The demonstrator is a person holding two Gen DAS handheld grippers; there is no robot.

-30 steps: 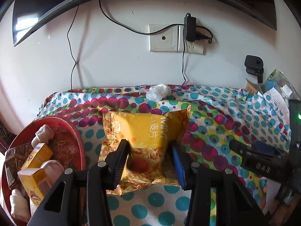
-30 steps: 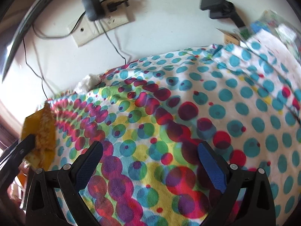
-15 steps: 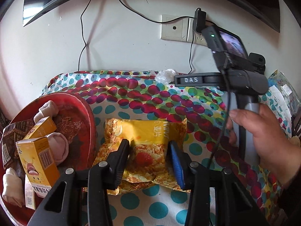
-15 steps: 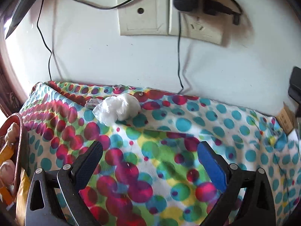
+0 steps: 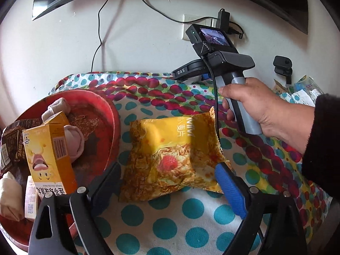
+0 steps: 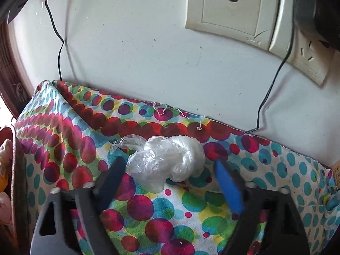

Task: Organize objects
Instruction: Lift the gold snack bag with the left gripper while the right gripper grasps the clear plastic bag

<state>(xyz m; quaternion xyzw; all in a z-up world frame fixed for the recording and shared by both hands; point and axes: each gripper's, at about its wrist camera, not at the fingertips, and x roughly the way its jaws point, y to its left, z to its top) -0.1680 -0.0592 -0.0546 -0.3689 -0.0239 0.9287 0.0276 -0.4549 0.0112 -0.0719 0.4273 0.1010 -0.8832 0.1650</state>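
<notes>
Landmark for all entries: the dotted tablecloth (image 5: 148,223), spread up to a white wall.

Item 1. Yellow snack packet (image 5: 172,157), printed with cereal flakes and a red berry. It lay flat near the middle of the tablecloth, just right of the red tray.

Item 2. Left gripper (image 5: 167,180). Its jaws were opening and stood wide, one finger at each lower corner of the snack packet, the pads not pressing on it.

Item 3. Red tray (image 5: 110,114), at the left edge of the tablecloth. It held an upright yellow carton (image 5: 48,155), a dark wrapper (image 5: 10,144) and several pale wrapped pieces.

Item 4. Clear plastic bag (image 6: 167,159), bunched into a small lump. It sat at the back of the tablecloth, close to the wall.

Item 5. Right gripper (image 6: 167,180), carried by a hand (image 5: 255,110) in a dark sleeve. Its jaws were closing, the plastic bag between the fingertips; whether the pads touched it could not be told.

Item 6. Wall socket plate (image 6: 231,10), above the tablecloth, with black cables hanging below.
</notes>
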